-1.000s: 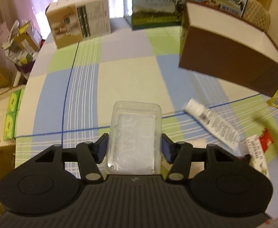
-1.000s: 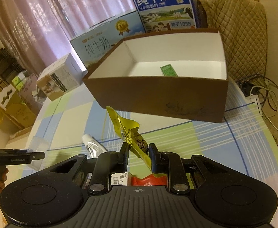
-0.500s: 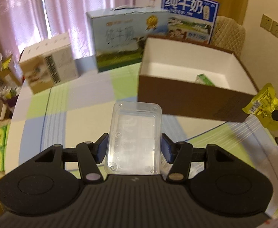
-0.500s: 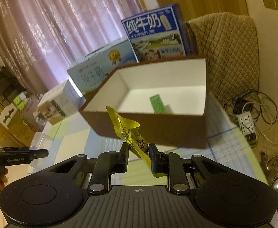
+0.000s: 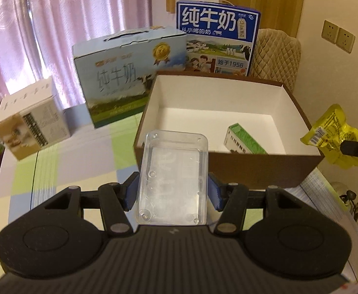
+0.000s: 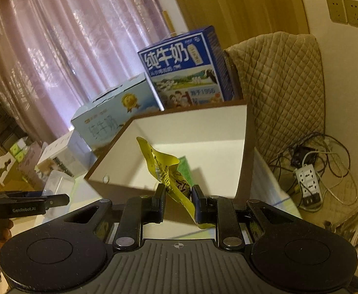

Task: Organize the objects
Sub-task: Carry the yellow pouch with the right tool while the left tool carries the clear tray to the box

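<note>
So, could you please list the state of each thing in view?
Left gripper: shut on the clear plastic case, held in the air.
Right gripper: shut on the yellow snack packet.
Brown box: open-topped, holding only a green carton.
Pale blue milk carton: standing, closed.

Black ribbed tongs [image 5: 173, 191] with silver pivot screws, blue pads [image 5: 132, 192].

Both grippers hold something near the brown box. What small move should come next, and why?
Probably carry the clear plastic case in the left gripper forward over the brown box rim: it is gripped but short of the opening, where only a green carton lies.
</note>
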{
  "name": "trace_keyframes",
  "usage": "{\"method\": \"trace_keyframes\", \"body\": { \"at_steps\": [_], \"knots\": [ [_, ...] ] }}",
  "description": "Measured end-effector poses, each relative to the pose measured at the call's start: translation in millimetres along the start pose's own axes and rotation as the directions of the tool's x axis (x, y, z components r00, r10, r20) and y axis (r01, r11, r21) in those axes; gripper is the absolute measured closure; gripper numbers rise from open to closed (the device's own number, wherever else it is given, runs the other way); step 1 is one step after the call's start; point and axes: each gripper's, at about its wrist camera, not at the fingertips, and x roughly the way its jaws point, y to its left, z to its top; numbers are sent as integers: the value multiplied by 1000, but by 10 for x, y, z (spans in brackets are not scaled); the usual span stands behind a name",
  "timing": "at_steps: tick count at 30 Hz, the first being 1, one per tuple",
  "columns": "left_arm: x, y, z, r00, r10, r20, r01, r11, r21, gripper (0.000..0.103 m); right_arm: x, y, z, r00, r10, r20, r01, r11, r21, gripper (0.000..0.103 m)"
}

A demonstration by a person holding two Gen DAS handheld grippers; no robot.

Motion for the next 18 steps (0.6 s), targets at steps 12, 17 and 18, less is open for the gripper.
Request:
{"method": "trace_keyframes", "body": {
  "at_steps": [12,17,18],
  "knots": [
    [434,-228,545,1000,18,0,-18,998,64,50,440,-167,343,1000,-18,8,18,999,33,84],
    [670,-273,738,999,32,-10,-31,996,89,50,677,-222,387,999,-39,-17,39,998,47,84],
    [721,-280,766,999,33,-13,-31,995,94,50,727,-239,388,999,-43,-24,44,998,54,84]
  ]
}}
